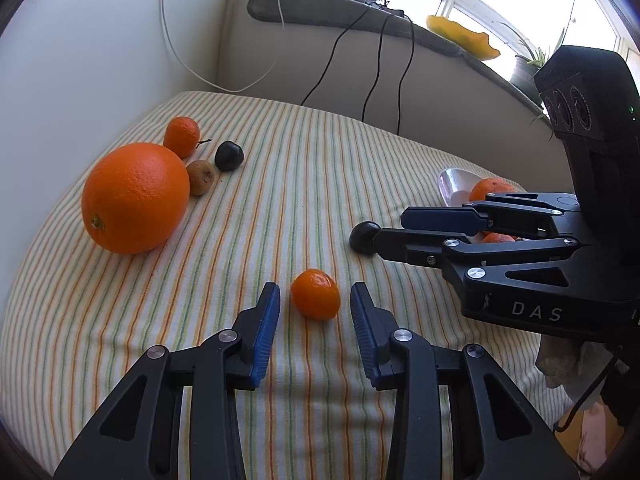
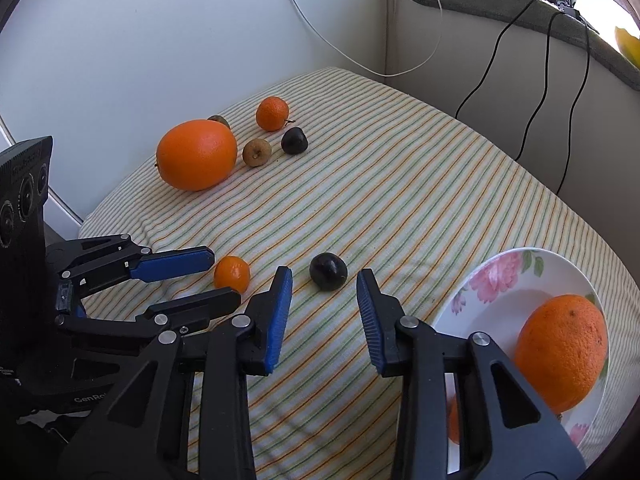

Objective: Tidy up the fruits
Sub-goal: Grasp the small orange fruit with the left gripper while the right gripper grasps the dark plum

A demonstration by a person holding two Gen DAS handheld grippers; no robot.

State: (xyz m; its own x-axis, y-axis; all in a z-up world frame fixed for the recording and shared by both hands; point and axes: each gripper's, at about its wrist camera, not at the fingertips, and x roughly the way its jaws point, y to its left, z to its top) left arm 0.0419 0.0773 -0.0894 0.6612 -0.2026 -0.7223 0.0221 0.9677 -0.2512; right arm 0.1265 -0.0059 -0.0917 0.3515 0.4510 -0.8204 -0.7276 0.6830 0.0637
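Right wrist view: flowered plate (image 2: 500, 276) at the right edge of the striped tablecloth (image 2: 400, 184), holding one orange (image 2: 560, 350); a second bit of orange fruit (image 2: 453, 420) shows behind the gripper linkage, can't tell what it is or if it's on the plate. Right gripper (image 2: 324, 300) jaws apart, nothing gripped, a dark plum (image 2: 328, 271) on the cloth just past the tips, not touched.

Left wrist view: left gripper (image 1: 315, 308) jaws apart, a small tangerine (image 1: 315, 294) sits between the tips, gaps both sides, no contact, on the cloth.

Loose at the far left of the cloth: big orange (image 1: 135, 197), another tangerine (image 1: 182, 136), a brown fruit (image 1: 202, 177), a second dark plum (image 1: 228, 155); one more brown fruit (image 2: 219, 121) peeks from behind the big orange.
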